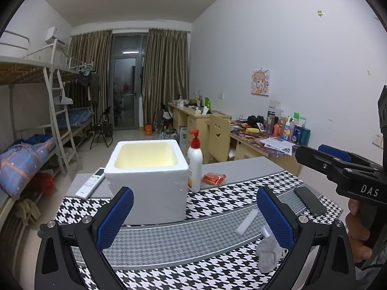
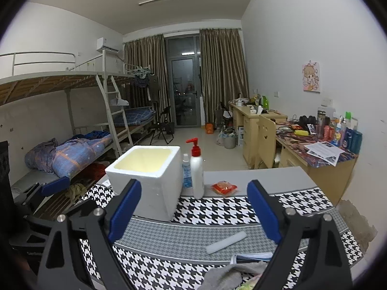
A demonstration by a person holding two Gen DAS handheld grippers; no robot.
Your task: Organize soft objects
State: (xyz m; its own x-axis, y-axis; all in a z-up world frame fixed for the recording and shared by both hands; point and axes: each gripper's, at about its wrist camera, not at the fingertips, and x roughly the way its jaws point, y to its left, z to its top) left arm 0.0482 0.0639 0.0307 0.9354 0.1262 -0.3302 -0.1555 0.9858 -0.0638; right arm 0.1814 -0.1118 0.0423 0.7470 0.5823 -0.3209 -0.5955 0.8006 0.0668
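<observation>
Dorm-room clutter fills the background, but your work sits on the houndstooth mat (image 2: pixel 217 211) right in front of you. Both tools are wide apart and carrying nothing: the left gripper (image 1: pixel 193 220) frames the near side of the white foam box (image 1: pixel 147 176), and the right gripper (image 2: pixel 193 213) hangs just this side of the foam stick (image 2: pixel 226 242).

Your soft things lie close in — a grey cloth (image 1: pixel 268 253) bunched on the mat just beside the left tool's right-hand pad, with more crumpled fabric (image 2: pixel 232 275) at the bottom edge of the right view. The box stands open and looks empty, so it is the likely place for them.

To do this pick well, choose one tool and commit. The cloth sits below and to the side of both sets of pads, so tip the nose down and bring the pads astride the thickest fold before you squeeze — a pinch on a loose edge will probably slip. Keep clear of the phone (image 1: pixel 309 200) and the pump bottle (image 1: pixel 194 164) beside the box, which looks easy to topple.
</observation>
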